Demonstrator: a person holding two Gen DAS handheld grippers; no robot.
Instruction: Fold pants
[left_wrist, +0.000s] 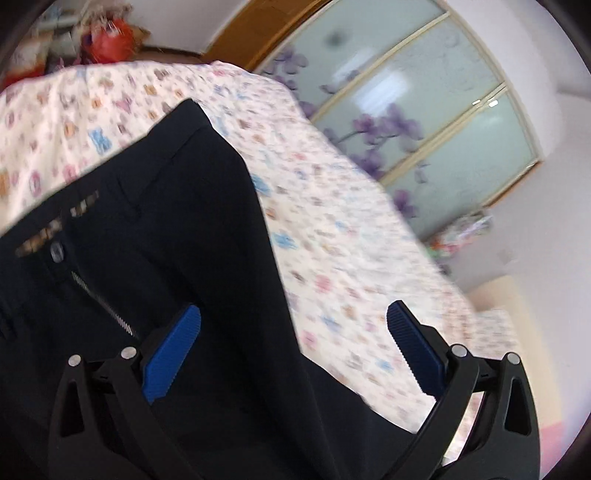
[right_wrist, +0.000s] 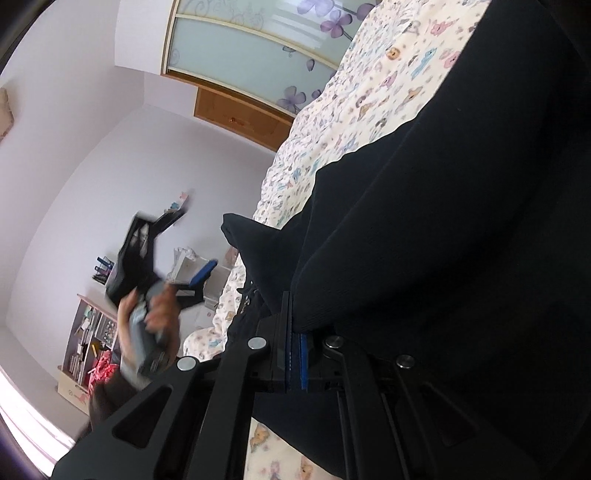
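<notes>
Black pants (left_wrist: 177, 221) lie on a bed with a cartoon-print sheet (left_wrist: 332, 221), front up, showing the button (left_wrist: 57, 253) and the zipper. My left gripper (left_wrist: 293, 332) hovers open over the pants; one blue pad (left_wrist: 173, 354) is above the cloth, the other above the sheet, and nothing sits between them. In the right wrist view, my right gripper (right_wrist: 290, 314) is shut on a fold of the pants (right_wrist: 424, 221), lifting that edge. That view also shows the left gripper (right_wrist: 194, 243), open in a hand (right_wrist: 162, 306) to the left of the bed.
A wardrobe with frosted doors and purple flowers (left_wrist: 424, 122) stands beyond the bed. A low shelf with books and boxes (right_wrist: 88, 339) is against the wall. Clutter with a red item (left_wrist: 110, 40) lies past the bed's far end.
</notes>
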